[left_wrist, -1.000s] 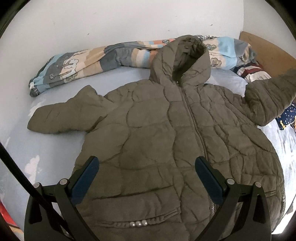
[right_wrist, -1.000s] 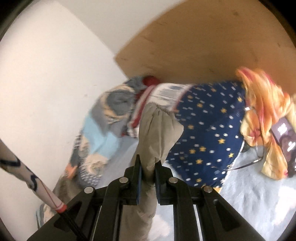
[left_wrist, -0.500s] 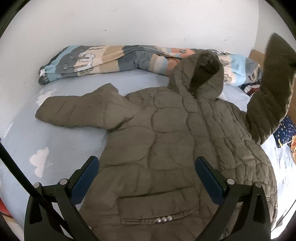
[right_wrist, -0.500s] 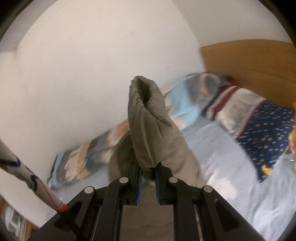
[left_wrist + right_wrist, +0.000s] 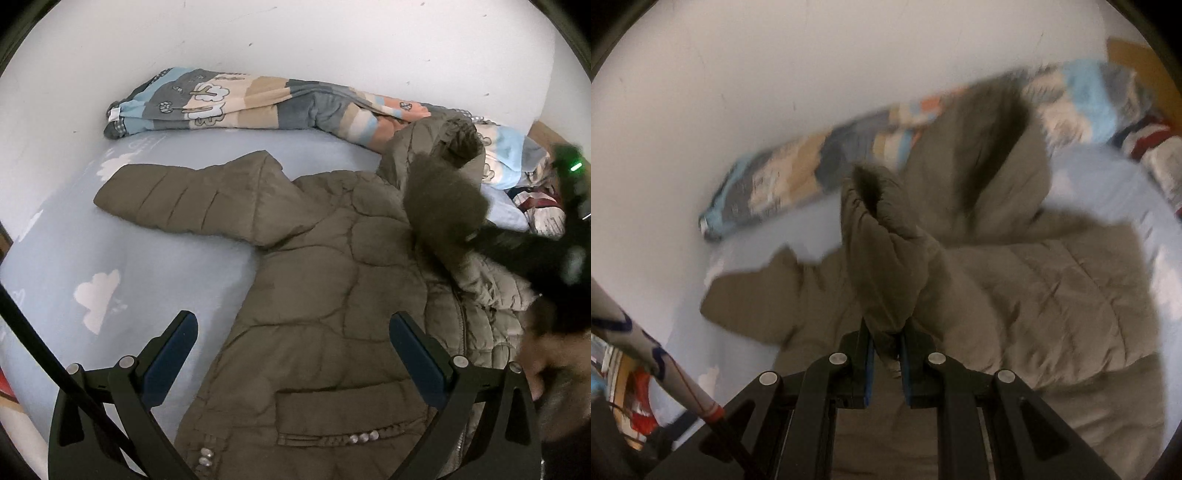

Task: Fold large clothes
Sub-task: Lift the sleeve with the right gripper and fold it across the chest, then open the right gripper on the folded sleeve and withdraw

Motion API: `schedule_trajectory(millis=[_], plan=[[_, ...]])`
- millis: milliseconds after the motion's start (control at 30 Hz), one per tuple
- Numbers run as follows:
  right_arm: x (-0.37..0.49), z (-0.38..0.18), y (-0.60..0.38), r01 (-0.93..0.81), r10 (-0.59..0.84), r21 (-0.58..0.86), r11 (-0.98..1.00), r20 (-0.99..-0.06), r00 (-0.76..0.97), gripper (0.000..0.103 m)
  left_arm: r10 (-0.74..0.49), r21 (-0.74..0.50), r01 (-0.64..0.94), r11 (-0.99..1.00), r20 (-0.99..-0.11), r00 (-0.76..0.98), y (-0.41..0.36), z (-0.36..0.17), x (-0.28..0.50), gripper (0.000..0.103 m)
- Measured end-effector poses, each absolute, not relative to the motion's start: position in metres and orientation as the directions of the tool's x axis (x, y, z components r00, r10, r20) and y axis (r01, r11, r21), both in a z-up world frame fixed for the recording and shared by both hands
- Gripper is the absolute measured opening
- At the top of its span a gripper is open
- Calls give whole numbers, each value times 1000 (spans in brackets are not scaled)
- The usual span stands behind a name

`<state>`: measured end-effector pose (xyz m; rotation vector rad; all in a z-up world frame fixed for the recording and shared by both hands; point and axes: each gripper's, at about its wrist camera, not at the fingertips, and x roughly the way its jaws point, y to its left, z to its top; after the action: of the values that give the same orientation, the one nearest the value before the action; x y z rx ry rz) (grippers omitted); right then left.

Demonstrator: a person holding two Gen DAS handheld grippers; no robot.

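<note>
An olive quilted hooded jacket (image 5: 325, 295) lies front up on the light blue bed sheet (image 5: 74, 258). Its left sleeve (image 5: 177, 199) lies spread out to the left. My left gripper (image 5: 293, 347) is open and empty, hovering above the jacket's lower part. My right gripper (image 5: 886, 354) is shut on the cuff of the jacket's right sleeve (image 5: 882, 258) and holds it up over the jacket's chest. In the left wrist view that raised sleeve (image 5: 443, 206) and the right gripper (image 5: 554, 251) appear blurred at the right.
A rolled patterned blanket (image 5: 258, 103) lies along the white wall at the bed's far side. More bedding and pillows (image 5: 539, 206) sit at the far right by a wooden headboard (image 5: 1137, 62). A striped cable (image 5: 646, 354) crosses the right wrist view at lower left.
My right gripper has swung the right sleeve up from the side and over the jacket's body toward the left. My left gripper has drifted left, staying open.
</note>
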<state>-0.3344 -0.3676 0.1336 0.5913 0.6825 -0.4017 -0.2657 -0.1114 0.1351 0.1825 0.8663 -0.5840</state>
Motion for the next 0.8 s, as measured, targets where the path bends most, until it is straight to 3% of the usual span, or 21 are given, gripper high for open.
schedule_trajectory(millis=[133, 267, 433, 567, 667, 800], plan=[[-315, 98, -366, 536, -127, 367, 760, -724, 678, 15, -405, -84, 551, 830, -769, 495, -116, 133, -264, 103], [-320, 96, -368, 463, -32, 406, 788, -724, 689, 37, -409, -92, 551, 829, -773, 485, -119, 133, -262, 103], [-361, 139, -365, 328, 9, 415, 848, -631, 775, 60, -403, -89, 553, 829, -781, 477, -126, 127, -262, 103], [-400, 155, -407, 425, -121, 401, 811, -595, 794, 61, -394, -82, 558, 826, -791, 467, -135, 121, -265, 103], [-421, 141, -459, 633, -312, 309, 710, -668, 676, 61, -381, -63, 563, 824, -797, 468, -143, 116, -267, 103], [-440, 95, -518, 789, -393, 223, 573, -770, 503, 50, -361, -44, 576, 816, -817, 450, -155, 105, -268, 103]])
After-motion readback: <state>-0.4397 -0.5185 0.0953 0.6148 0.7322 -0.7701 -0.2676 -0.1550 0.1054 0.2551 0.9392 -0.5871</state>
